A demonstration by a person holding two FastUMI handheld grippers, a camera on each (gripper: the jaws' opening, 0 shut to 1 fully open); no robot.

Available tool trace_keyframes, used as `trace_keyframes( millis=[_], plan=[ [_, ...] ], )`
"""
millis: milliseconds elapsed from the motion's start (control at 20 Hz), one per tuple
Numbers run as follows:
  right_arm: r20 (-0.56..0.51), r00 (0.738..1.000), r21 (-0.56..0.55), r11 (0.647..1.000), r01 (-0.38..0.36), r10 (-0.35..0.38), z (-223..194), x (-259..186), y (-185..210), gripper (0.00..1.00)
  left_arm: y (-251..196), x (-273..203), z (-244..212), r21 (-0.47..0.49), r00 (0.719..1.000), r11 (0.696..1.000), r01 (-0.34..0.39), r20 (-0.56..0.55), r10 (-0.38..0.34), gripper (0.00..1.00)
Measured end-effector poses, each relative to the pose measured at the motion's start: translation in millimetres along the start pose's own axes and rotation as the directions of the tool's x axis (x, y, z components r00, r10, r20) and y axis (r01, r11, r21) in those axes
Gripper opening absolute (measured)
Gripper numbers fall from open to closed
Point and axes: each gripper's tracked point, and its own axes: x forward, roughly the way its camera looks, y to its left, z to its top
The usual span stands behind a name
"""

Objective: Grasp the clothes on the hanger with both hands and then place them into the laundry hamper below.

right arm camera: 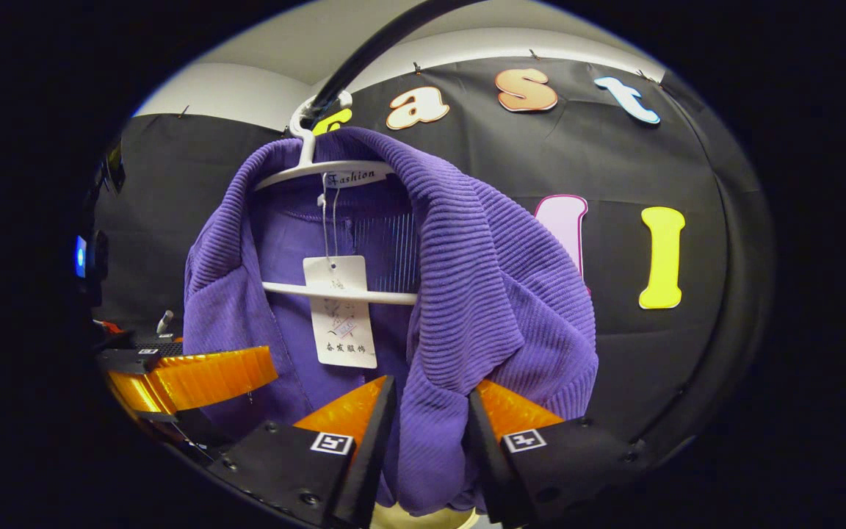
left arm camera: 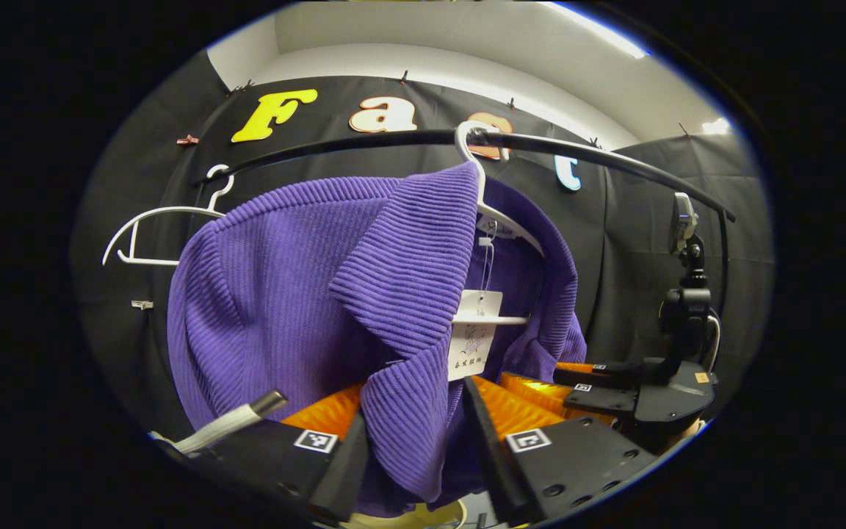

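Your left tool (left arm camera: 414, 433) is clamped on the purple sweater's (left arm camera: 283, 294) front edge, and your right tool (right arm camera: 429, 433) pinches the other lapel. The sweater hangs on a white hanger (right arm camera: 335, 292) from the black rail (left arm camera: 393, 139), with an empty hanger (left arm camera: 151, 228) farther along.

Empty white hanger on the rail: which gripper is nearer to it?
Left. The left gripper grips the purple garment on the side toward the empty hanger; the right gripper grips its far edge.

Ribbed purple knit cardigan (left arm camera: 283, 294); smooth white plastic hanger (right arm camera: 335, 292).
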Motion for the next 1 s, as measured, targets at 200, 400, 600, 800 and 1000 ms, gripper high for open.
trace_keyframes(
  millis=[200,400,600,800,1000],
  plan=[
    [0.003,0.997,0.010,0.997,0.072,-0.072,0,2,-18,0.16,14,7,-1,0.041,0.996,0.995,-0.088,0.007,0.088,0.22],
    [0.000,1.000,0.025,1.000,0.014,-0.014,0,4,-12,0.11,12,6,0,0.027,0.997,0.997,-0.079,0.015,0.079,0.07],
    [-0.002,0.996,0.117,0.989,-0.094,0.094,-1,6,-4,0.11,13,0,2,-0.003,0.998,0.998,-0.058,-0.003,0.058,0.06],
    [0.000,0.976,0.241,0.947,-0.211,0.217,-1,9,-1,0.11,21,-1,8,-0.017,0.999,0.999,-0.036,-0.021,0.036,0.06],
    [0.020,0.962,0.304,0.915,-0.265,0.272,11,3,-1,0.11,31,-12,21,-0.046,0.999,0.998,-0.031,-0.008,0.031,0.06]
  ],
)
